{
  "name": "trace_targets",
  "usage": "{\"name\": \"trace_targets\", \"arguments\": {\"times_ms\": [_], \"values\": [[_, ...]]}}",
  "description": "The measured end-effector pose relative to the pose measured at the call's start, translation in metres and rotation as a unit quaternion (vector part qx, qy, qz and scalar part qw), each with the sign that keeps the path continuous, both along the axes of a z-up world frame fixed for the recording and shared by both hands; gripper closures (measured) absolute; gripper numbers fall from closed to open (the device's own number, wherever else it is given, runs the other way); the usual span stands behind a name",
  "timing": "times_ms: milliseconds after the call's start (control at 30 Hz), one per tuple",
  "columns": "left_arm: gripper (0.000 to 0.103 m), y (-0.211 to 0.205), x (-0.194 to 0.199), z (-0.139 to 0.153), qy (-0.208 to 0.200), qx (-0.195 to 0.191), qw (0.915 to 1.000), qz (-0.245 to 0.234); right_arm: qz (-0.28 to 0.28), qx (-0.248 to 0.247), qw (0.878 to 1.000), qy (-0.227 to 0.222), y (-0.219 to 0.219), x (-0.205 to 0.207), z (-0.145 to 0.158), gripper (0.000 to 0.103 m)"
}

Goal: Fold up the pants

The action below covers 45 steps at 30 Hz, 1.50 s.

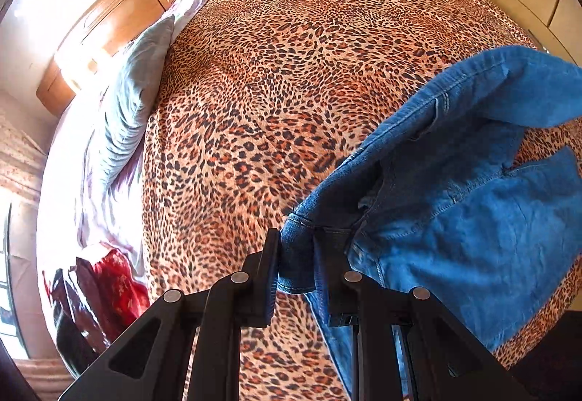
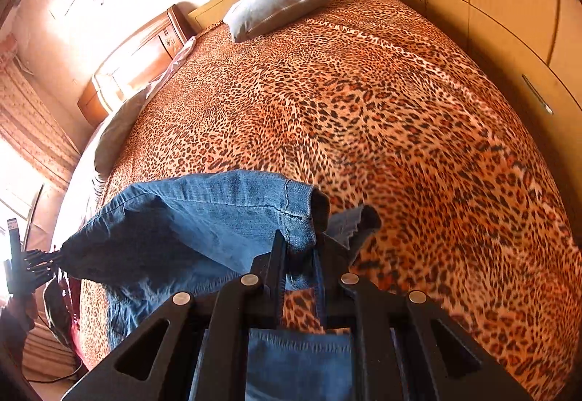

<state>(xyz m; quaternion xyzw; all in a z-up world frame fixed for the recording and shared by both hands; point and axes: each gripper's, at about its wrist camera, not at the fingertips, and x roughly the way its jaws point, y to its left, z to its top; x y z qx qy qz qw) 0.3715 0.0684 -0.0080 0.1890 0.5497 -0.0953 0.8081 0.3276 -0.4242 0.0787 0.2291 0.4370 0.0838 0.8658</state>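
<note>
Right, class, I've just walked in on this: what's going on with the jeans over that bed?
A person is working two handheld tools to fold a pair of blue jeans. The left tool is shut on one hemmed edge of the denim, and the right tool is shut on another. The jeans hang lifted between them above the leopard-print bedspread, not yet folded. Grey pillows lie near the headboard.

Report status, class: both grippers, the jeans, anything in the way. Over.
Left gripper shut on jeans edge. Right gripper shut on the other edge. Jeans lifted over leopard-print bedspread. Nothing blocking; pillow far off.
</note>
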Motion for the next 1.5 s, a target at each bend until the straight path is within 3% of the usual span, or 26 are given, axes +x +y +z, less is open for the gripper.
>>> {"name": "trace_targets", "arguments": {"times_ms": [133, 300, 433, 533, 633, 700, 800, 867, 967, 1067, 1200, 1333, 1500], "values": [[0.086, 0.008, -0.052, -0.005, 0.01, -0.027, 0.9993, 0.025, -0.025, 0.031, 0.999, 0.026, -0.011, -0.073, -0.027, 0.091], [0.086, 0.026, -0.097, -0.056, 0.085, -0.049, 0.993, 0.065, -0.035, 0.035, 0.994, 0.101, -0.008, -0.142, -0.087, 0.09], [0.086, 0.042, -0.111, -0.096, 0.151, -0.045, 0.9811, 0.113, -0.04, 0.004, 0.989, 0.144, 0.003, -0.16, -0.122, 0.085], [0.086, 0.057, -0.12, -0.09, 0.167, -0.08, 0.9729, 0.139, -0.044, -0.009, 0.987, 0.152, 0.006, -0.165, -0.121, 0.084], [0.083, 0.076, -0.135, -0.068, 0.174, -0.15, 0.9606, 0.157, -0.044, -0.035, 0.985, 0.161, 0.005, -0.177, -0.108, 0.082], [0.061, 0.082, -0.143, -0.054, 0.163, -0.182, 0.9557, 0.164, -0.055, -0.041, 0.984, 0.163, 0.0, -0.188, -0.097, 0.079], [0.032, 0.078, -0.139, -0.045, 0.127, -0.183, 0.9616, 0.16, -0.094, 0.016, 0.983, 0.157, -0.012, -0.202, -0.088, 0.07], [0.031, 0.067, -0.131, -0.054, 0.129, -0.188, 0.9592, 0.168, -0.121, 0.104, 0.975, 0.156, -0.018, -0.204, -0.095, 0.051], [0.031, 0.056, -0.12, -0.077, 0.164, -0.208, 0.9421, 0.206, -0.143, 0.218, 0.951, 0.166, -0.011, -0.198, -0.114, 0.05], [0.031, 0.054, -0.116, -0.091, 0.179, -0.226, 0.9277, 0.238, -0.164, 0.286, 0.924, 0.192, 0.005, -0.195, -0.137, 0.048], [0.031, 0.063, -0.111, -0.103, 0.182, -0.241, 0.9124, 0.276, -0.2, 0.31, 0.912, 0.181, 0.015, -0.194, -0.151, 0.048], [0.031, 0.063, -0.1, -0.098, 0.173, -0.24, 0.9114, 0.287, -0.235, 0.343, 0.89, 0.187, 0.017, -0.193, -0.166, 0.048], [0.036, 0.083, -0.091, -0.105, 0.176, -0.286, 0.8834, 0.327, -0.243, 0.337, 0.893, 0.175, 0.018, -0.184, -0.165, 0.048]]}}
